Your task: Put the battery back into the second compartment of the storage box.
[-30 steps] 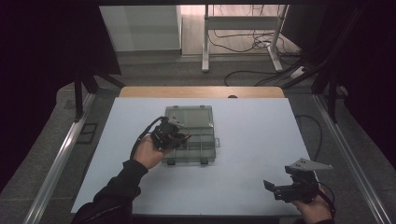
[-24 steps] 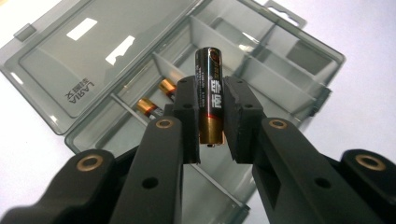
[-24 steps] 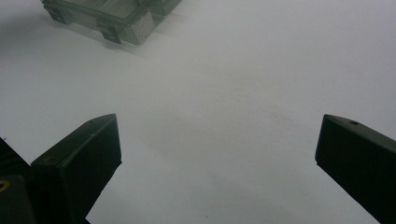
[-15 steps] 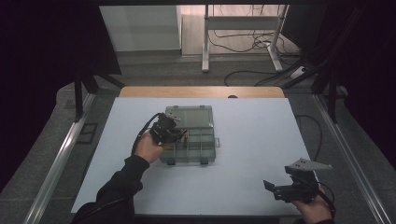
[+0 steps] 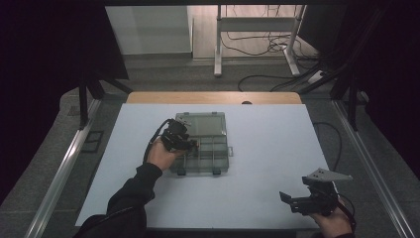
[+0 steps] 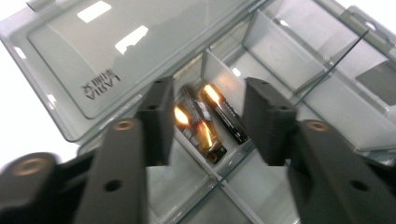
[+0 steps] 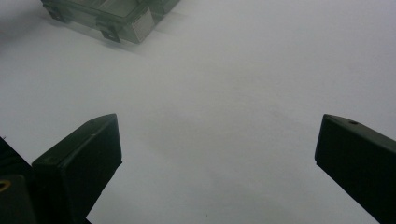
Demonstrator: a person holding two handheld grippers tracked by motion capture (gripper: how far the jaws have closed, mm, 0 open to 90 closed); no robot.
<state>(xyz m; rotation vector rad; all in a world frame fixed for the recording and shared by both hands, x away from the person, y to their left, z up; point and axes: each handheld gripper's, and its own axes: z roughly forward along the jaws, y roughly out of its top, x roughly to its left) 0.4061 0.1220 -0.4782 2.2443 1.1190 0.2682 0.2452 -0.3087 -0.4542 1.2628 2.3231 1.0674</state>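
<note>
Black batteries (image 6: 210, 123), small, stiff and slick, lie in the organizer box (image 6: 299, 60); the left gripper (image 6: 205, 119), jaws just opened and empty, hovers above, best pinching across their middles.

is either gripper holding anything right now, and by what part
Nothing is held. The left gripper has just opened over batteries in the box; the right gripper is open above the table.

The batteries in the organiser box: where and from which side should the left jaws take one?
Probably the rightmost battery, mid-body, from above through the open top, since the lid is folded back. It lies flat along its compartment beside a divider wall, so the left gripper should set its open jaws across its width.
</note>
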